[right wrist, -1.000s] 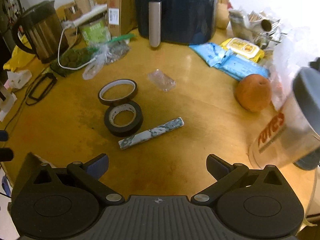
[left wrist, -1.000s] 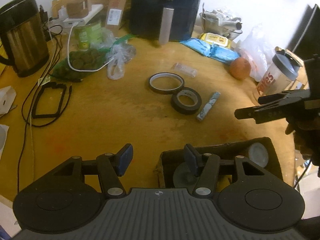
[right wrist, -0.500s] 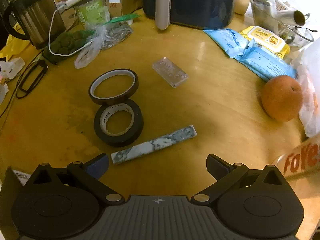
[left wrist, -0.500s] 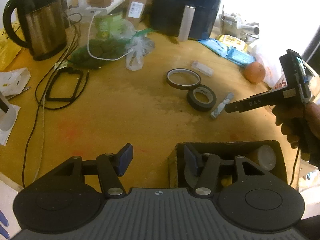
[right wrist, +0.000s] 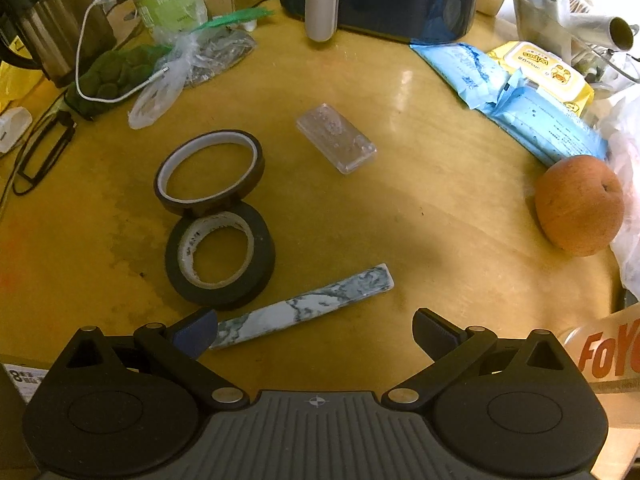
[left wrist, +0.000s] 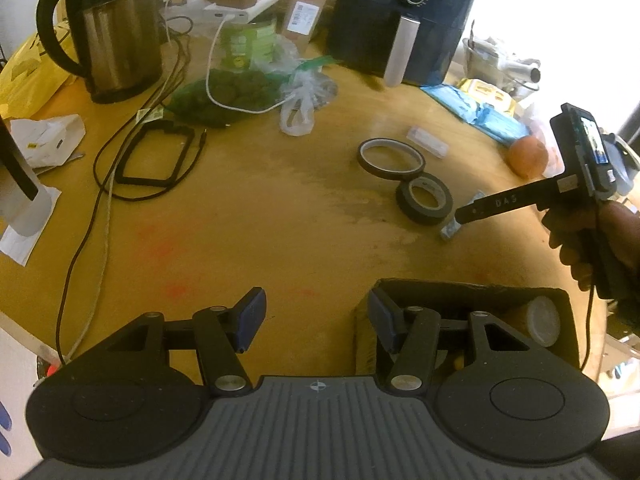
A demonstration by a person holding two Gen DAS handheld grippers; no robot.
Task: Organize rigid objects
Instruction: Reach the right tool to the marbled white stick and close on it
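A marbled grey-white bar lies on the wooden table, just near of a black tape roll and a brown tape roll. A clear plastic case sits farther back. My right gripper hovers low over the bar, open wide, with its left fingertip over the bar's near end. The left wrist view shows that gripper's finger above the bar. My left gripper is open and holds nothing, its right finger over the left wall of a cardboard box that holds a white-lidded container.
A round orange fruit and a shaker bottle stand at the right. Blue and yellow wipe packs, an air fryer, a kettle, plastic bags and loose cables crowd the back and left.
My right gripper moved forward and down toward the marbled bar, and the shaker bottle slid to the frame's right edge. The left gripper rolled a little and stayed over the box.
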